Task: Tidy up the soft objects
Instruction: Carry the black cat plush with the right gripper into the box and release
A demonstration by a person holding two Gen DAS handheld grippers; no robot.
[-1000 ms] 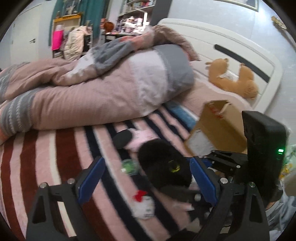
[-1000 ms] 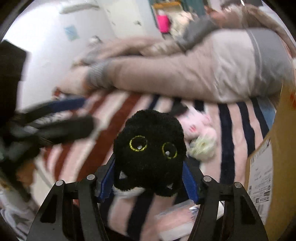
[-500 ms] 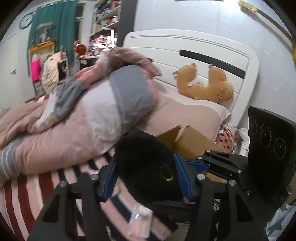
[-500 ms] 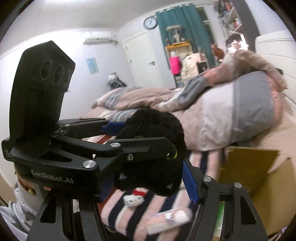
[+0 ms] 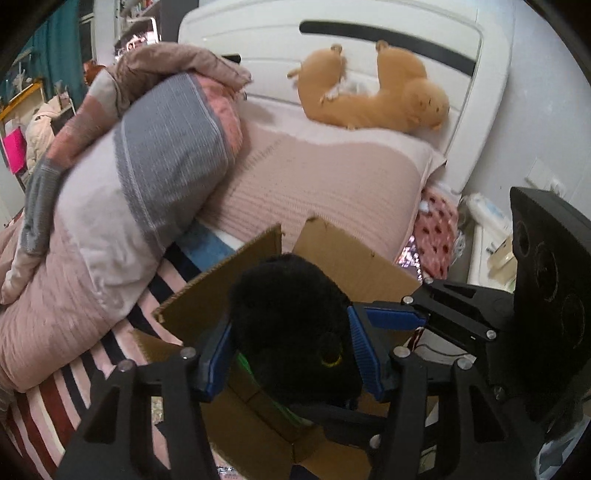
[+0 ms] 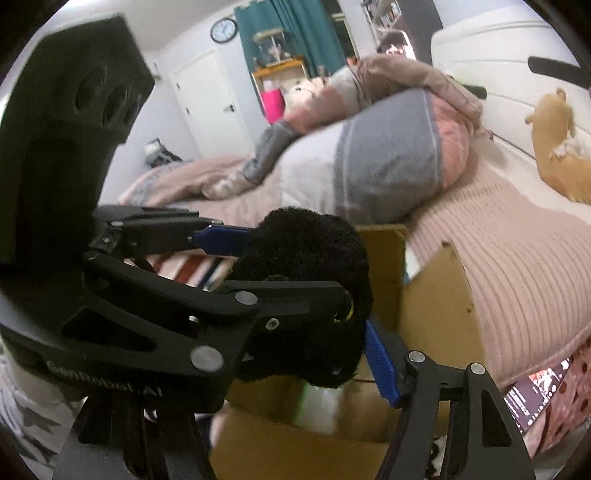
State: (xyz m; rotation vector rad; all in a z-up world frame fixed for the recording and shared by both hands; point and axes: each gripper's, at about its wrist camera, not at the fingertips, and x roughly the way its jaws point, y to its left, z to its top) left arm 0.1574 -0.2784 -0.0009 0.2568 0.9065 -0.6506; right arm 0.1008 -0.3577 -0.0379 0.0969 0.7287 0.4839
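Both grippers clamp the same black plush toy (image 5: 291, 325), which hangs over the open cardboard box (image 5: 207, 306). From the left wrist view, the left gripper (image 5: 291, 354) has its blue pads (image 5: 364, 350) pressed into the toy's flanks, and the right gripper (image 5: 399, 319) reaches in from beside the box, one blue pad against the toy. The right gripper's jaws have just been opening a little, yet from its own view its pad (image 6: 380, 358) remains against the fur. A yellow-ringed eye (image 5: 330, 360) faces down toward the box. Behind the box lie a pink ribbed pillow (image 5: 325, 184) and a rolled pink and grey duvet (image 5: 147, 155); an orange plush (image 5: 376, 92) rests against the white headboard (image 5: 369, 22) beyond.
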